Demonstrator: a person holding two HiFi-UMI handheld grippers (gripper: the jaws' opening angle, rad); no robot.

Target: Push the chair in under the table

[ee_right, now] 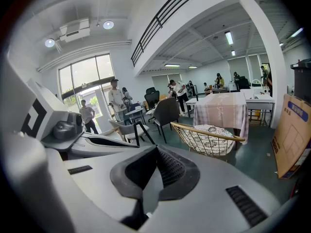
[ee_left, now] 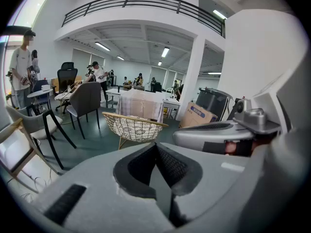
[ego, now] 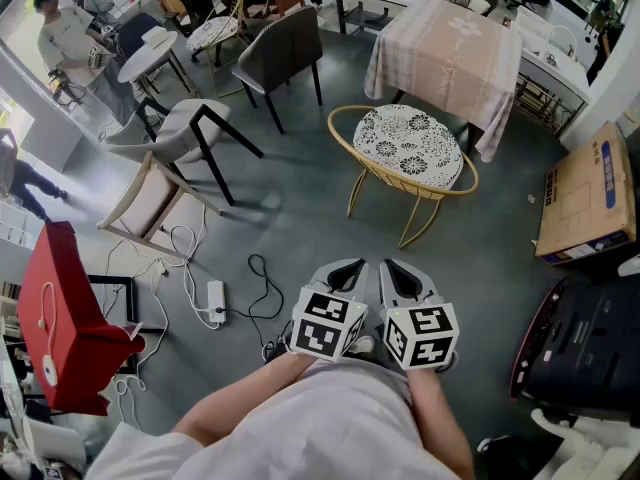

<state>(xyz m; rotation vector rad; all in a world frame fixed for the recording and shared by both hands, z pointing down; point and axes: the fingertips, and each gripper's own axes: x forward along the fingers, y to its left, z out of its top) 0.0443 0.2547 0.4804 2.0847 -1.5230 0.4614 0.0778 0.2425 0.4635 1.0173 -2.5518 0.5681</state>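
Note:
A gold wire chair [ego: 405,158] with a black-and-white patterned cushion stands on the grey floor, pulled out from a table [ego: 450,53] draped in a pale checked cloth. The chair [ee_left: 132,126] also appears ahead in the left gripper view and, as the chair [ee_right: 206,139], in the right gripper view, with the table [ee_right: 224,109] behind it. My left gripper [ego: 345,276] and right gripper [ego: 400,280] are held side by side close to my body, well short of the chair. Both are shut with nothing between the jaws.
Grey chairs [ego: 285,53] and a wooden-framed chair [ego: 150,200] stand at the left. A power strip [ego: 215,303] and cables lie on the floor. A cardboard box [ego: 585,196] leans at the right, a red case [ego: 70,318] sits at the left. People stand in the far left corner.

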